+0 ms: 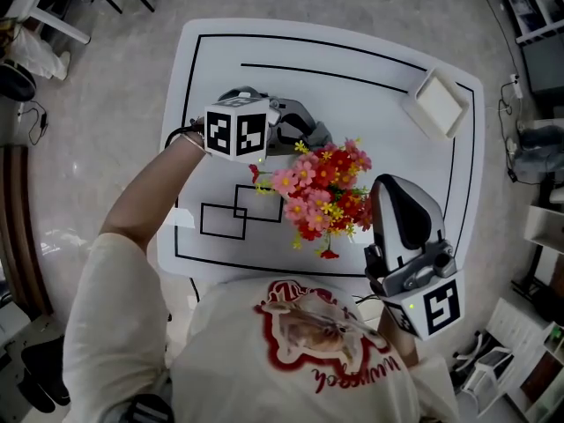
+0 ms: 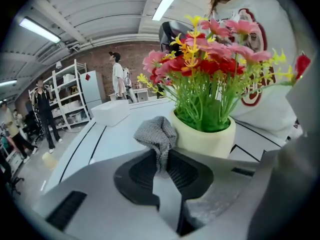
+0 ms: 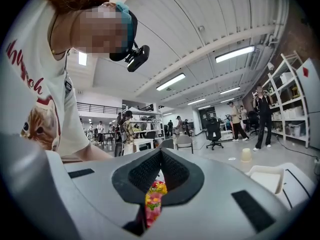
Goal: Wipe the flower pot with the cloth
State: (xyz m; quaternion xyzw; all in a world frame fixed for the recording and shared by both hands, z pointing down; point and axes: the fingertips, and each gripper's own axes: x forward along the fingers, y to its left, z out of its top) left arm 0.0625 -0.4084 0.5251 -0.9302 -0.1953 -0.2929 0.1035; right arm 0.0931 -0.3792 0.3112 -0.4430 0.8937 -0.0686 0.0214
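Closest to the head view's camera, the person's shirt [image 1: 308, 333] fills the 6 o'clock edge. Beyond it, on the white table [image 1: 370, 60], a bunch of pink, red and yellow flowers [image 1: 322, 192] stands near the middle and covers what holds it. At 11 o'clock of the bunch is the left hand-held gripper [image 1: 310, 135], with the grey cloth [image 1: 319, 137] at its tips, just beside the blooms. At 4 o'clock of the bunch, also just beside it, is the right hand-held gripper [image 1: 392, 188]. A white tray [image 1: 438, 102] rests at 1 o'clock, well apart.

Seen from the left gripper view, the jaws pinch the cloth, which bunches up at 12 o'clock above them. The cream flower pot [image 2: 207, 140] stands upright at 1 o'clock, right beside the cloth; whether they touch cannot be told.

Seen from the right gripper view, the jaws are closed together on nothing. A sliver of the flowers shows through the slit at 6 o'clock, and the tray lies at 4 o'clock.
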